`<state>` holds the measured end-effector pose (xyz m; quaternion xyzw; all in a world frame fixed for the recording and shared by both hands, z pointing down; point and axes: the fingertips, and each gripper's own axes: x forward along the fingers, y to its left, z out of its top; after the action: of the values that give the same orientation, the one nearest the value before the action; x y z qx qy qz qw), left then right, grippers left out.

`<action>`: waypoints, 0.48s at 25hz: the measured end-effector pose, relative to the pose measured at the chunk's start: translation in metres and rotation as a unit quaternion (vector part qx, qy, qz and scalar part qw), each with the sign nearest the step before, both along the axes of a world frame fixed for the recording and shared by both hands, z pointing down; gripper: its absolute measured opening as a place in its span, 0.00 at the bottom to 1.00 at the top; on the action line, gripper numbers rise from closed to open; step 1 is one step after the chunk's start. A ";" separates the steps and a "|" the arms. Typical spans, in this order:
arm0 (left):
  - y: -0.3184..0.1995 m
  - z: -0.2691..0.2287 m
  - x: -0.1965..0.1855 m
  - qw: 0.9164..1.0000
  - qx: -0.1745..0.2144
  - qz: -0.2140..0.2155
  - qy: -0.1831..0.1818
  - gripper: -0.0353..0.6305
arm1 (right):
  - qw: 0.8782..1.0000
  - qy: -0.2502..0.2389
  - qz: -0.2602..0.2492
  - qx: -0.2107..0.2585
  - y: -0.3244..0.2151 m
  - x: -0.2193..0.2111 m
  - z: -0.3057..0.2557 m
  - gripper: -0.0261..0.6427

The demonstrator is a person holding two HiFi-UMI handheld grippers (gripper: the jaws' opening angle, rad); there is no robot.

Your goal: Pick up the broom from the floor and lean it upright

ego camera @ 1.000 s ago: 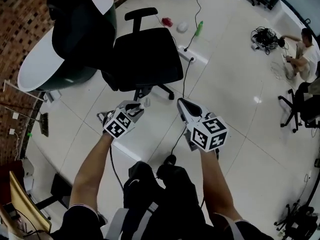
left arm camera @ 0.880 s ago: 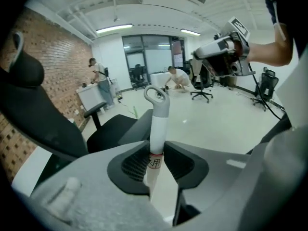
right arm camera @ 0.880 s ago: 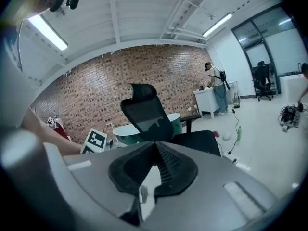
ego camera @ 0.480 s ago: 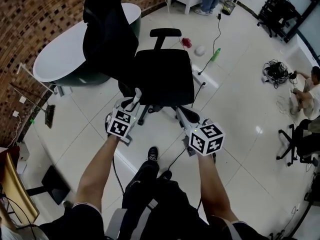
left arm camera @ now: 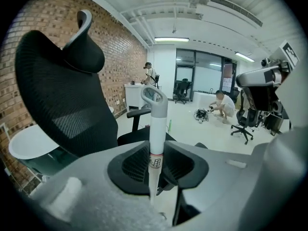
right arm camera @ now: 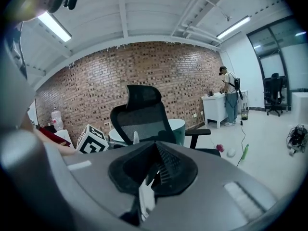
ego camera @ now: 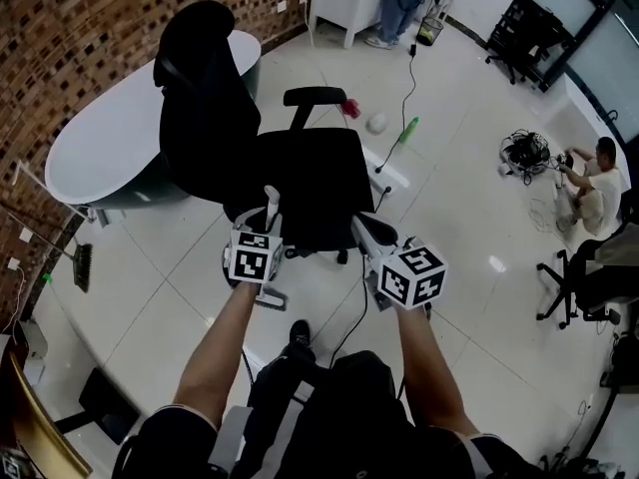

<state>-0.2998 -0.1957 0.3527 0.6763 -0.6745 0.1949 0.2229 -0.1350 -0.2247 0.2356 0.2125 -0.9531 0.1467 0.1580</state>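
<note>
Head view, left gripper (ego camera: 266,230): pinching the white broom handle (ego camera: 271,204) just below its loop end. Rolled since a second ago, so the loop now points up toward the office chair (ego camera: 315,178) instead of off to the right.
Head view, right gripper (ego camera: 362,224): pressed together to a point, apart from the broom handle. Nearer the office chair than a second ago.
Head view, rest of the broom: hidden below the arms.
Left gripper view, jaws: one pad on each side of the broom handle (left arm camera: 157,129), clamped at its labelled band. Handle upright, office chair (left arm camera: 62,95) to the left.
Right gripper view, jaws: tips meeting, nothing recognisable held. Pale sliver low between the pads, unclear what.
Right gripper view, broom handle (right arm camera: 136,137): tip showing beside the left marker cube (right arm camera: 91,139), in front of the office chair (right arm camera: 144,114).
</note>
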 end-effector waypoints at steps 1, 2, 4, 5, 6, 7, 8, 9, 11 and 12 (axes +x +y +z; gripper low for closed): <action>-0.007 0.001 -0.001 1.000 -0.002 0.001 0.005 0.20 | 1.000 0.003 0.003 0.001 -0.003 -0.002 0.000 0.04; -0.014 0.001 -0.002 1.000 -0.003 -0.001 0.011 0.20 | 1.000 0.007 0.006 0.002 -0.007 -0.002 0.000 0.04; -0.028 -0.001 -0.009 1.000 0.000 -0.012 0.021 0.20 | 1.000 0.012 0.012 0.006 -0.017 -0.003 -0.001 0.04; -0.036 -0.002 -0.012 0.999 0.003 -0.020 0.025 0.20 | 1.000 0.013 0.013 0.007 -0.022 -0.004 -0.003 0.04; -0.042 -0.002 -0.015 0.999 0.005 -0.025 0.029 0.20 | 1.000 0.015 0.014 0.008 -0.026 -0.005 -0.003 0.04; -0.048 -0.001 -0.017 0.999 0.007 -0.029 0.031 0.20 | 1.000 0.017 0.014 0.008 -0.029 -0.005 -0.003 0.04; -0.053 0.000 -0.019 0.999 0.008 -0.032 0.033 0.20 | 1.000 0.018 0.014 0.007 -0.031 -0.005 -0.003 0.04; -0.059 0.002 -0.021 0.999 0.010 -0.034 0.033 0.20 | 1.000 0.020 0.014 0.006 -0.033 -0.004 -0.002 0.04; -0.069 0.004 -0.026 0.999 0.016 -0.040 0.028 0.20 | 1.000 0.022 0.012 0.006 -0.038 -0.003 -0.002 0.04; -0.074 0.006 -0.030 0.998 0.020 -0.046 0.025 0.20 | 1.000 0.023 0.011 0.007 -0.040 -0.002 -0.002 0.04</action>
<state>-0.3296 -0.2695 0.3582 0.6538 -0.7025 0.1541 0.2350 -0.1370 -0.2650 0.2338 0.2273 -0.9479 0.1367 0.1763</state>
